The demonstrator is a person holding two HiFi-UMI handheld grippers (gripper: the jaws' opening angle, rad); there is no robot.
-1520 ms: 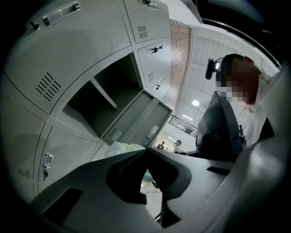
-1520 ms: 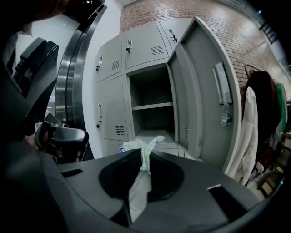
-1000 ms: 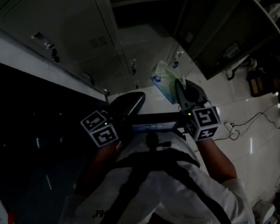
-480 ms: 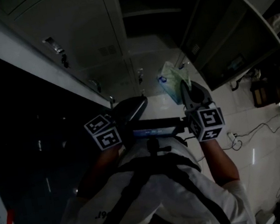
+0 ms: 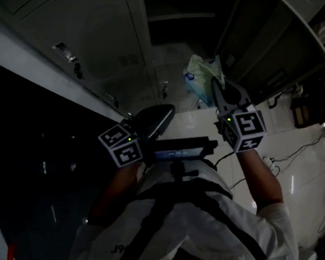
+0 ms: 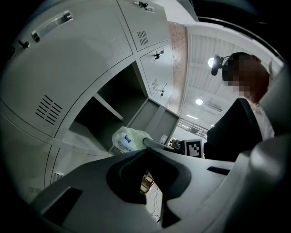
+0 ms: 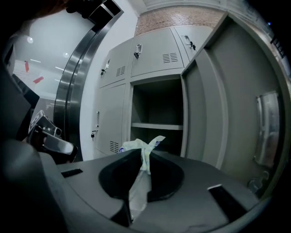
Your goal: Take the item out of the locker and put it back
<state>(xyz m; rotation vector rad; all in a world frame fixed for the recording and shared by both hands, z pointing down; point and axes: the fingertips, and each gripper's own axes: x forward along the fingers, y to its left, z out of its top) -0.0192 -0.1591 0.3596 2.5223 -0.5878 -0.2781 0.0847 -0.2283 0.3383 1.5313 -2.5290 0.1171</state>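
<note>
- Right hand-held gripper point(image 7: 143, 154): jaws pressed together on a gathered strip of the pale green, thin plastic bag point(image 7: 138, 182). The film runs down between the pads, and a twisted tail stands up above the tips.
- Position of the plastic bag: in the head view it point(image 5: 200, 73) is carried in the air at the tips of the right hand-held gripper point(image 5: 216, 87). It is just in front of the open grey metal locker compartment point(image 7: 157, 104) and outside it. It touches neither the shelf point(image 7: 157, 126) nor the swung-out door point(image 7: 236, 113) on the right.
- Left hand-held gripper point(image 6: 145, 152): jaws closed tip to tip with nothing between them. It is held to the left of the plastic bag point(image 6: 127, 139), apart from it and taking no part in the grip.
- Handling (a judgement): the bag looks light, soft and crumpled, with no stiffness of its own, so it should sag and swing below the pinch. The film is probably slick, and a hold on a single layer could slide. A blue-printed label shows through one side; the contents and their weight cannot be told.
- Where to hold (a judgement): the bunched, twisted neck, as gripped here, offers the thickest and surest purchase. The loose body would only stretch or tear.
- Step in hand (a judgement): the item is out of the locker. To return it, the bag must be well over the shelf before the jaws part, or it may slip off the near edge.
</note>
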